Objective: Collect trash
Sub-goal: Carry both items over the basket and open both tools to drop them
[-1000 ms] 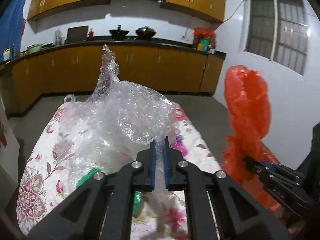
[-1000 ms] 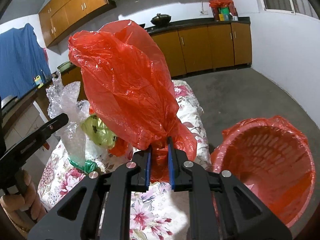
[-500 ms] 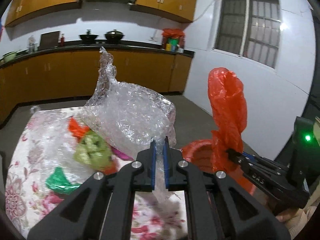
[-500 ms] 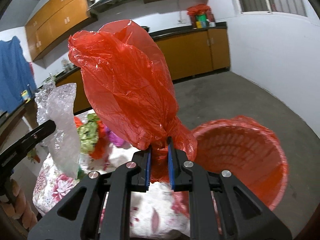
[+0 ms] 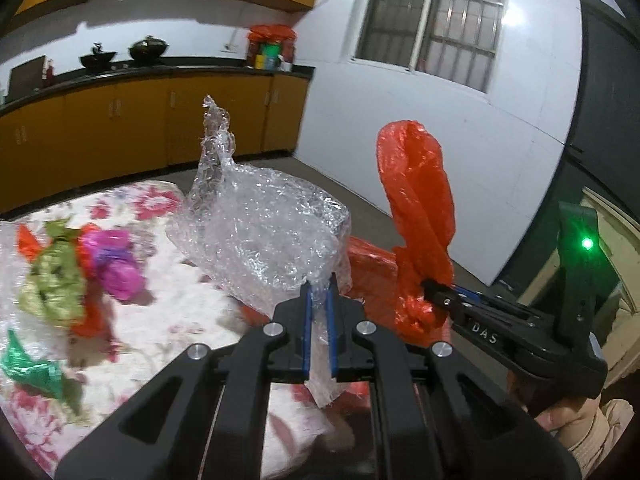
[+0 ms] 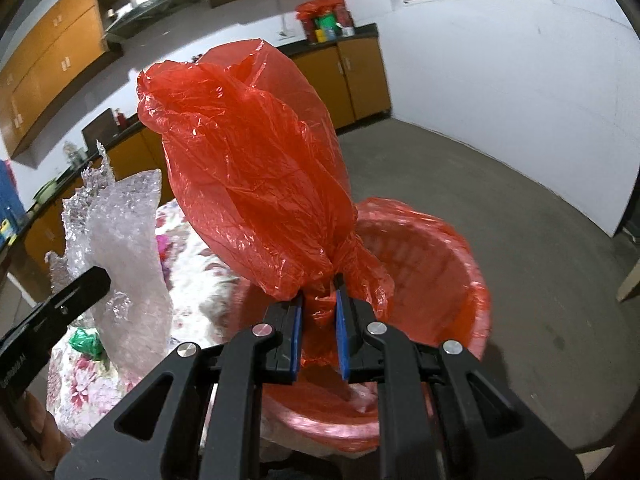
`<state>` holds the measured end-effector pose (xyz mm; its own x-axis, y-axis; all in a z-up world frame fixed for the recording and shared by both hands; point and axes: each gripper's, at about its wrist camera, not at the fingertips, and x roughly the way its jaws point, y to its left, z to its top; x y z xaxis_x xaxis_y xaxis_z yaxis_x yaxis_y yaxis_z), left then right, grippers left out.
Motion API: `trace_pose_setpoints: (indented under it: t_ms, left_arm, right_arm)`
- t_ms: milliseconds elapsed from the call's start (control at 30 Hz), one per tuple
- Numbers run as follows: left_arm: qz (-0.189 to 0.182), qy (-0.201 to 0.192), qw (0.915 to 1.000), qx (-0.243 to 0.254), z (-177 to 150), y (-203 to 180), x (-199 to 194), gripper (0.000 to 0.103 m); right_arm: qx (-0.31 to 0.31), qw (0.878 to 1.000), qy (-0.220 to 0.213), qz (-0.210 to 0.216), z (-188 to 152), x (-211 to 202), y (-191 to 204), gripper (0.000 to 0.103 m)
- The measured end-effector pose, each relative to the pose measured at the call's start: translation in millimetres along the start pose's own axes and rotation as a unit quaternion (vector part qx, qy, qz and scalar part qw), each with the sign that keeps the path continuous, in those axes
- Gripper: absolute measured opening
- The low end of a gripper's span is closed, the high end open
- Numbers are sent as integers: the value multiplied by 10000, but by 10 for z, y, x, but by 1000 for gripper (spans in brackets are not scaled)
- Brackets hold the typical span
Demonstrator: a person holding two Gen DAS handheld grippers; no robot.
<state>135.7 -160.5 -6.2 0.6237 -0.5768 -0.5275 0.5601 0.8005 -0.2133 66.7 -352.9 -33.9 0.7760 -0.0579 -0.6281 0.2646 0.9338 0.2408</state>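
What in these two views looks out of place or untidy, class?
Crumpled wrappers, green, orange and purple, lie loose on the floral tablecloth instead of in the red-lined bin. A green scrap lies apart from them. Nothing looks spilled or broken.

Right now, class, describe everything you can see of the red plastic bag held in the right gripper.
The red plastic bag is thin, glossy, translucent film, crumpled and puffed out. Its twisted neck is pinched between the blue pads of the right gripper, so the body stands above the jaws. It hangs over the near edge of the red-lined bin, touching only the gripper.
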Motion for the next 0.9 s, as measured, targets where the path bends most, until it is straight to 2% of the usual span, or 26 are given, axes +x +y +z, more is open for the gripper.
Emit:
trace_pose_setpoints:
  t_ms: [300, 733, 800, 900]
  left_arm:
    - [-322, 408, 9986, 46, -112, -175, 456, 8]
    - [-447, 682, 9966, 104, -129, -290, 753, 9]
    - [-439, 702, 9965, 80, -135, -281, 779, 11]
    - [-425, 735, 9964, 31, -148, -257, 822, 27]
  right_arm:
    - [206, 9997, 111, -72, -38, 4, -278, 15]
    - [337, 9990, 279, -86, 74, 166, -372, 15]
    - [321, 9990, 307, -109, 89, 194, -370, 17]
    - [329, 9989, 307, -141, 97, 216, -379, 23]
